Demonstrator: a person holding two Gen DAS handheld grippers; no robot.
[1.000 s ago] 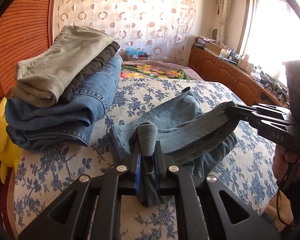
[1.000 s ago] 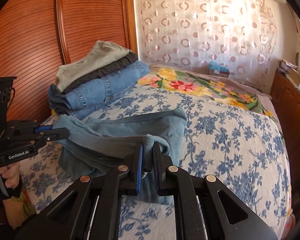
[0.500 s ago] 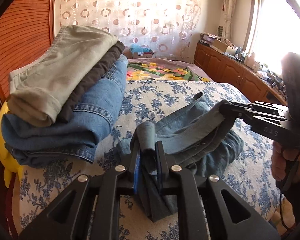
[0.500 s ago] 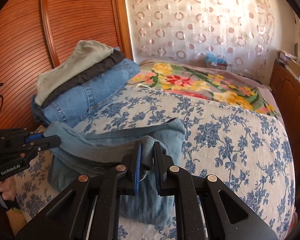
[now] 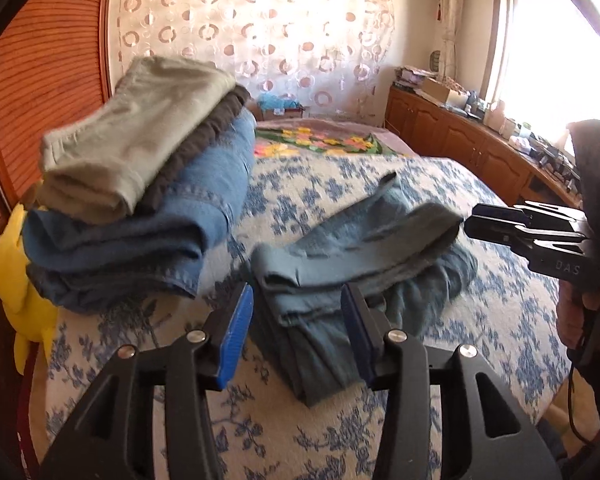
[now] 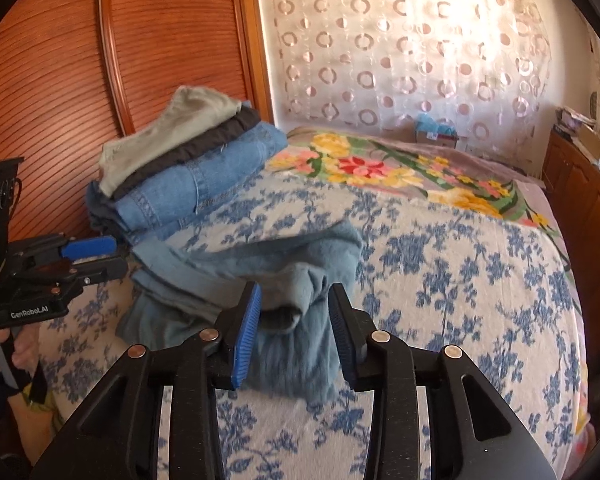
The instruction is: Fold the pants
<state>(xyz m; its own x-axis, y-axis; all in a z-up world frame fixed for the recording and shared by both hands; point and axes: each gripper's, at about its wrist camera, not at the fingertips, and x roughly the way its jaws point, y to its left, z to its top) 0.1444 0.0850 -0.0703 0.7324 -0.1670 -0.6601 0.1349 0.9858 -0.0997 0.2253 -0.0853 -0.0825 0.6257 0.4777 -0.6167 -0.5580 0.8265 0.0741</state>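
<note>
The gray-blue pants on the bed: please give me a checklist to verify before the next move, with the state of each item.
1. Left claw open, off the cloth: ok.
2. Right claw open: ok.
3. Gray-blue pants resting on the bedspread: ok.
4. Fold neat: not ok, layers bunched and uneven.
5. Stack of folded pants apart from this pair: ok.
6. Stack stable: cannot tell, picture blurred.

I see the blue-grey pants lying in a loosely folded, rumpled bundle on the near part of the floral bedspread, just right of the stacked folded clothes, folds uneven and bunched.
</note>
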